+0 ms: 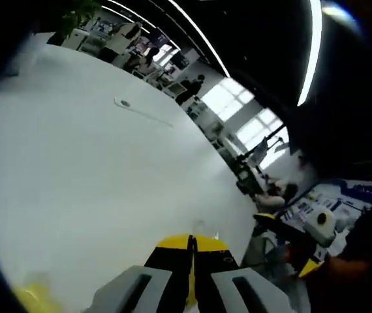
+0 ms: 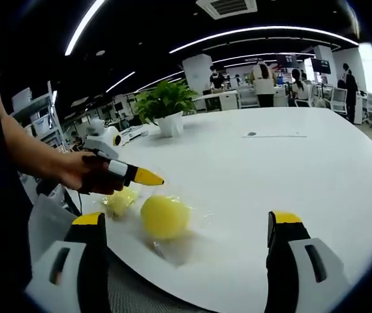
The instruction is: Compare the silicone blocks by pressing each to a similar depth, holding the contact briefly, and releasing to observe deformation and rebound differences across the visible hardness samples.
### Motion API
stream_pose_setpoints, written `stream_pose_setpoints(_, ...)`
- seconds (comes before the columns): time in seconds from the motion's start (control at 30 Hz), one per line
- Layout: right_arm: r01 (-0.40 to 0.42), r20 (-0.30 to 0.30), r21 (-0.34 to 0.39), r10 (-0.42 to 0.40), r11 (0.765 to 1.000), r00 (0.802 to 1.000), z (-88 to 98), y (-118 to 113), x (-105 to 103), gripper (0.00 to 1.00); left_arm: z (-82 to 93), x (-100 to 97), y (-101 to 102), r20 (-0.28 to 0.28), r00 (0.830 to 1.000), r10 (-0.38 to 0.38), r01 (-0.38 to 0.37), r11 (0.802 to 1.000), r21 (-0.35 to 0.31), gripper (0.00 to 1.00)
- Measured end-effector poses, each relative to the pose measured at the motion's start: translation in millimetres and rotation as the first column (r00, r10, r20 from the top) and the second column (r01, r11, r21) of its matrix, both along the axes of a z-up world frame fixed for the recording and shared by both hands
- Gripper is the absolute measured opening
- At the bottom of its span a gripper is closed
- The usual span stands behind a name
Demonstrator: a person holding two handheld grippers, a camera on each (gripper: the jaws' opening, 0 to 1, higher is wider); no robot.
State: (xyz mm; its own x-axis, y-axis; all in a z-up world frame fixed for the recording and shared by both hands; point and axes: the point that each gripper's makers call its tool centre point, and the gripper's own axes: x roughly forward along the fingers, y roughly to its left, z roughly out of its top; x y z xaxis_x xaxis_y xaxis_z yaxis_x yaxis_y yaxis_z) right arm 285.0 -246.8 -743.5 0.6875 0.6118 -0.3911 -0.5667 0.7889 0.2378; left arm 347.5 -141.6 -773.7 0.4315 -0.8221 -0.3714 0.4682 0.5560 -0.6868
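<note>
Nearest to me in the right gripper view, my right gripper [image 2: 185,228] has its jaws spread wide with nothing between them, hanging just short of the table [image 2: 290,176] edge. Just beyond the gap lies a round yellow silicone block [image 2: 163,216], wrapped in what looks like clear film, and a smaller, paler yellow sample [image 2: 121,201] sits just beside it, to its left. Above that smaller piece I see my left gripper [image 2: 148,177] held in a hand [image 2: 85,173], its yellow tips brought together and empty, pointing toward the samples but apart from them. In the left gripper view the jaws [image 1: 191,251] read the same way, closed on nothing over bare white tabletop, with a blurred yellow patch [image 1: 32,297] at the lower left that I take to be one of the samples. Neither sample looks dented, so I cannot tell whether any has been pressed; I judge the press, hold and release on each is left to do. Farther back stand a potted plant [image 2: 166,104] and people [image 2: 264,81] at desks.
</note>
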Motion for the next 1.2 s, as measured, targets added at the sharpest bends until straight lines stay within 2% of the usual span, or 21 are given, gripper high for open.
stream_pose_setpoints(0.1, -0.017, 0.003, -0.001, 0.017, 1.000, 1.000, 0.8, 4.3, -1.4, 0.96, 6.2, -0.4, 3.5, 0.008, 1.000, 0.014, -0.014, 1.000, -0.006, 0.00)
stream_pose_setpoints(0.13, -0.019, 0.003, -0.001, 0.019, 1.000, 1.000, 0.6, 4.8, -1.6, 0.96, 10.4, -1.3, 2.0, 0.012, 1.000, 0.007, -0.007, 1.000, -0.030, 0.00)
stream_pose_setpoints(0.17, -0.024, 0.003, 0.001, 0.024, 1.000, 1.000, 0.7, 5.7, -1.9, 0.96, 15.4, -2.0, 0.6, 0.041, 0.999, -0.009, 0.010, 0.999, -0.034, 0.00)
stream_pose_setpoints(0.23, -0.030, 0.005, -0.001, 0.030, 1.000, 1.000, 1.0, 7.1, -2.4, 0.96, 23.0, -4.4, -1.8, 0.042, 0.999, -0.016, 0.019, 0.998, -0.066, 0.00)
stream_pose_setpoints(0.33, -0.038, 0.006, -0.006, 0.038, 0.999, 0.999, 0.8, 8.2, -3.0, 0.96, 23.4, -6.3, -1.5, 0.071, 0.997, -0.032, 0.034, 0.999, -0.026, 0.00)
stream_pose_setpoints(0.47, -0.043, 0.010, -0.030, 0.043, 0.999, 0.999, -0.1, 7.4, -2.0, 0.96, 32.5, -11.2, -5.1, 0.109, 0.992, -0.055, 0.057, 0.998, -0.016, 0.00)
stream_pose_setpoints(0.67, -0.040, 0.039, -0.016, 0.041, 0.999, 0.998, 12.3, 9.7, 5.2, 0.96, 52.1, -6.7, -5.5, 0.198, 0.978, -0.071, 0.068, 0.997, 0.023, 0.00)
stream_pose_setpoints(0.77, -0.057, 0.088, -0.018, 0.058, 0.998, 0.994, 18.6, 11.2, 8.9, 0.96, 64.0, -1.4, -3.0, 0.217, 0.974, -0.057, 0.054, 0.998, 0.021, 0.00)
stream_pose_setpoints(0.83, -0.058, 0.082, -0.010, 0.058, 0.998, 0.995, 19.5, 11.6, 9.0, 0.96, 69.9, 0.6, -2.5, 0.239, 0.969, -0.065, 0.062, 0.998, 0.022, 0.00)
stream_pose_setpoints(0.9, -0.064, 0.102, -0.006, 0.064, 0.998, 0.993, 22.5, 12.2, 10.0, 0.96, 74.9, 3.4, -0.1, 0.251, 0.966, -0.065, 0.062, 0.998, 0.023, 0.00)
stream_pose_setpoints(1.03, -0.067, 0.096, -0.004, 0.067, 0.998, 0.993, 22.9, 11.1, 10.0, 0.96, 85.1, 7.9, 2.0, 0.273, 0.960, -0.065, 0.063, 0.998, 0.017, 0.00)
stream_pose_setpoints(1.1, -0.070, 0.096, -0.008, 0.070, 0.998, 0.993, 24.8, 10.8, 10.1, 0.96, 93.0, 6.6, 0.2, 0.305, 0.949, -0.086, 0.079, 0.996, 0.033, 0.00)
stream_pose_setpoints(1.2, -0.078, 0.094, -0.009, 0.079, 0.997, 0.992, 27.4, 9.8, 12.5, 0.96, 102.8, 6.1, -2.7, 0.322, 0.942, -0.099, 0.093, 0.995, 0.034, 0.00)
